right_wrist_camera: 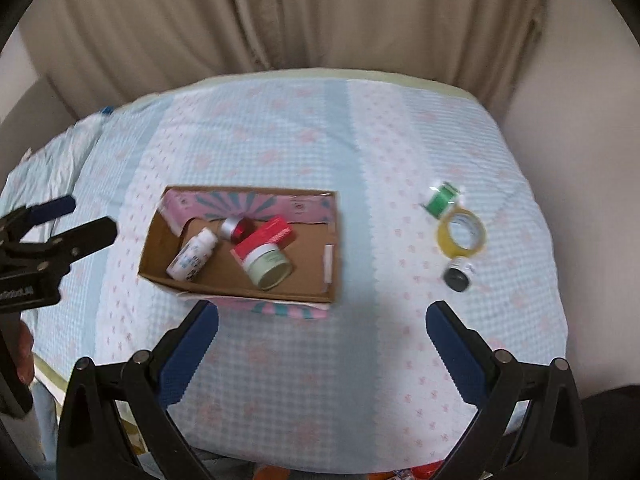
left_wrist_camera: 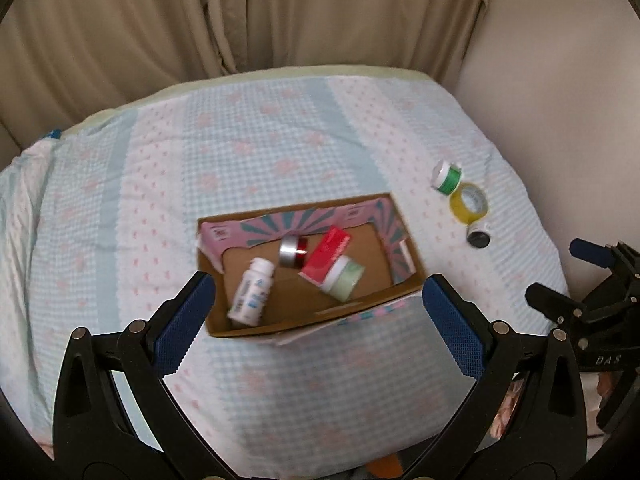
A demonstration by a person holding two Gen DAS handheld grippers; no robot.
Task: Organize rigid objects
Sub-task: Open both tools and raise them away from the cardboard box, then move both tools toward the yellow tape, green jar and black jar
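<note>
Left gripper (left_wrist_camera: 318, 308): held above the bed with its blue-padded fingers (left_wrist_camera: 184, 322) spread wide and nothing between them; its black frame is also seen at the left edge of the right wrist view.
Bedspread (left_wrist_camera: 280, 140): a pale blue and white checked cover with pink motifs, on which everything rests; beige curtains (left_wrist_camera: 280, 12) hang behind it.
Cardboard box (right_wrist_camera: 160, 254): an open, shallow box with pink and teal printed flaps, placed left of centre on the cover.
White bottle (right_wrist_camera: 192, 256): laid on its side in the left part of the box.
Silver and red jar (right_wrist_camera: 236, 228): lying at the back wall of the box, just beside the bottle's cap.
Red carton (right_wrist_camera: 262, 240): lying in the middle of the box.
Pale green jar (right_wrist_camera: 268, 264): tipped on its side, touching the carton's front edge.
Green spool (right_wrist_camera: 440, 200): outside the box, well to its right, on the cover.
Yellow tape roll (right_wrist_camera: 462, 234): lying flat, touching the spool.
Small dark-capped bottle (right_wrist_camera: 458, 276): just in front of the tape roll.
Right gripper (right_wrist_camera: 322, 342): held over the near cover, fingers (right_wrist_camera: 456, 350) released and wide apart, nothing grasped.
</note>
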